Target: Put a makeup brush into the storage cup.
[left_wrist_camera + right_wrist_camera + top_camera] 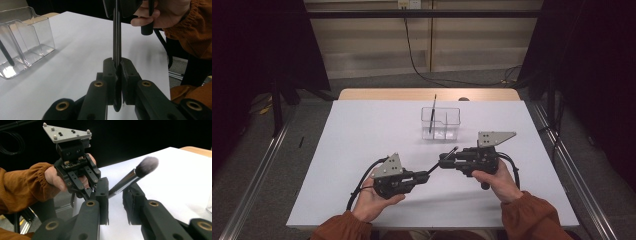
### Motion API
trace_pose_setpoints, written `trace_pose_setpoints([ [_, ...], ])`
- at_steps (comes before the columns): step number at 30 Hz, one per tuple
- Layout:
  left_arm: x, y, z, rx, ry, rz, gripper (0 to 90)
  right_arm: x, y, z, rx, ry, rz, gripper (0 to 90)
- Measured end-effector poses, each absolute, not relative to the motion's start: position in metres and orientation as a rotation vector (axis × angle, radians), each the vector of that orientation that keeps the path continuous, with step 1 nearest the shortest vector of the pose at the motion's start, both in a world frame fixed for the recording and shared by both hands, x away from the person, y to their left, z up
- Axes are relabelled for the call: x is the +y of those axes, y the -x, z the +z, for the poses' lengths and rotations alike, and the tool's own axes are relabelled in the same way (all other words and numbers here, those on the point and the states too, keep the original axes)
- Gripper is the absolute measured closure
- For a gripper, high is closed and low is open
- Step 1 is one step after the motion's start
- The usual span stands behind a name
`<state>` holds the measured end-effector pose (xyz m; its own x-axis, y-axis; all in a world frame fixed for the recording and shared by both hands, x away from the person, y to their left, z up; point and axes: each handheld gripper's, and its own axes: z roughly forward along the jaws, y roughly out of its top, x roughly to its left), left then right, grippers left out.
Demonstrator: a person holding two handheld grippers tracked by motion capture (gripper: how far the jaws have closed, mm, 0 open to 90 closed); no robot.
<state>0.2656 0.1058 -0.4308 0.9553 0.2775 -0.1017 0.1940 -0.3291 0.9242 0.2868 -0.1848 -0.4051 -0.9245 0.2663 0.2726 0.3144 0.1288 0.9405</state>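
Note:
A makeup brush with a dark handle, a silver ferrule and a soft dark head spans the gap between my two grippers above the white table. My left gripper is shut on the thin handle, held upright between its pads in the left gripper view. My right gripper faces it from the right. In the right gripper view the ferrule crosses slantwise between the right gripper's jaws, which stand a little apart around it. The left gripper sits just behind.
A clear plastic organizer stands at the back middle of the table, with another dark brush upright in it. In the left gripper view the organizer is at the far left. Orange sleeves come in from the near edge.

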Motion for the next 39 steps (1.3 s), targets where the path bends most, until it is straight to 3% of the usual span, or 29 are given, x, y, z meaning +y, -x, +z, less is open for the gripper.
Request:
trace_pose_setpoints([
  [12, 0.099, -0.270, -0.437, 0.350, -1.946, 0.096, 82.1, -0.182, -0.289, -0.403, -2.284, 0.602, -1.927, 83.8],
  [27, 0.104, -0.272, -0.436, 0.393, -1.901, 0.117, 73.6, -0.184, -0.290, -0.396, -2.310, 0.645, -1.949, 84.0],
  [39, 0.116, -0.271, -0.430, 0.473, -1.854, 0.168, 51.4, -0.191, -0.291, -0.396, -2.326, 0.700, -1.938, 84.0],
])
